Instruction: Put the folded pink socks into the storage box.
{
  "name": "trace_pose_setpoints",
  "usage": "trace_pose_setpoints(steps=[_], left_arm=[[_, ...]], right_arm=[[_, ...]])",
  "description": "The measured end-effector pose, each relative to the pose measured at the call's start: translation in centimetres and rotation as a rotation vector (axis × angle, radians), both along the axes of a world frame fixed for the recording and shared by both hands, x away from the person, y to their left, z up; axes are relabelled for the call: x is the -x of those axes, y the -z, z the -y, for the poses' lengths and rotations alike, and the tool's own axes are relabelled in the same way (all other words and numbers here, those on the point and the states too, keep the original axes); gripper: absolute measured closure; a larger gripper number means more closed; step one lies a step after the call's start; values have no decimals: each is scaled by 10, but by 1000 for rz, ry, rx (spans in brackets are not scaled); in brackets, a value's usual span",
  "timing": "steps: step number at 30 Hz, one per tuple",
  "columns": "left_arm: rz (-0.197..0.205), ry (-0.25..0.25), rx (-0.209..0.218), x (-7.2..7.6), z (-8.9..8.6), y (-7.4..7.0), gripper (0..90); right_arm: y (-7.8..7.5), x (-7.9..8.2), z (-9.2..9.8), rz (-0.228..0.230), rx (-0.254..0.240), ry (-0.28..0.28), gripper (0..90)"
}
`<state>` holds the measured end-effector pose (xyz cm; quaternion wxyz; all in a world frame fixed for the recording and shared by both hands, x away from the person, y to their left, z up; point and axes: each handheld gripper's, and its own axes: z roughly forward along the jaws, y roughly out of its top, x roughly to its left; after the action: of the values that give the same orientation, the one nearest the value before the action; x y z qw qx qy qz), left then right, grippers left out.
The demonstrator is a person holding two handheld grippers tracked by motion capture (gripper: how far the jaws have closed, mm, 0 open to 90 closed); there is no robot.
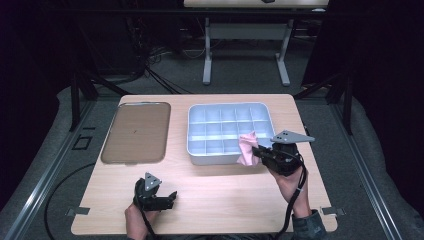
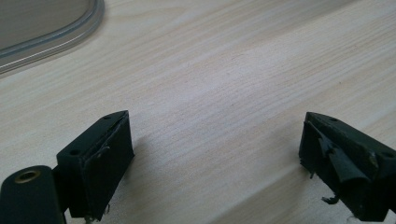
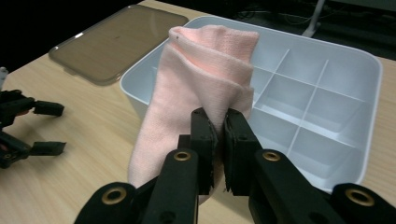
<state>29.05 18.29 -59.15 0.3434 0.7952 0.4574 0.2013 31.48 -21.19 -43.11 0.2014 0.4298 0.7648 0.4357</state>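
The right gripper (image 3: pixel 218 154) pinches one pink sock (image 3: pixel 205 79) beside one white divided box (image 3: pixel 369 93); the left gripper (image 1: pixel 169 198) (jaws wide, empty) rests on the bench (image 1: pixel 225 195) near one brown lid (image 1: pixel 136 132).

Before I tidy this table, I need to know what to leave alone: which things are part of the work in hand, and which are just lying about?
In use:
right gripper, shut on the pink sock
white divided box

Lying about:
brown lid
left gripper, open on the wooden table
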Motion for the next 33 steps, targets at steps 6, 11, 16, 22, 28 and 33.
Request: trace_pose_setpoints(steps=[6, 11, 16, 22, 28, 33], left_arm=[[0, 0, 0, 0, 0, 0, 95], [0, 0, 0, 0, 0, 0, 95], [0, 0, 0, 0, 0, 0, 95], [0, 0, 0, 0, 0, 0, 95], [0, 0, 0, 0, 0, 0, 95], [0, 1, 0, 0, 0, 0, 95]], right_arm=[[-4, -10, 11, 21, 1, 37, 841], [-4, -20, 20, 38, 16, 63, 841], [-1, -32, 27, 33, 33, 87, 840], [7, -46, 32, 18, 60, 117, 841], [26, -61, 36, -11, 102, 144, 840], [38, -70, 39, -18, 135, 148, 840]])
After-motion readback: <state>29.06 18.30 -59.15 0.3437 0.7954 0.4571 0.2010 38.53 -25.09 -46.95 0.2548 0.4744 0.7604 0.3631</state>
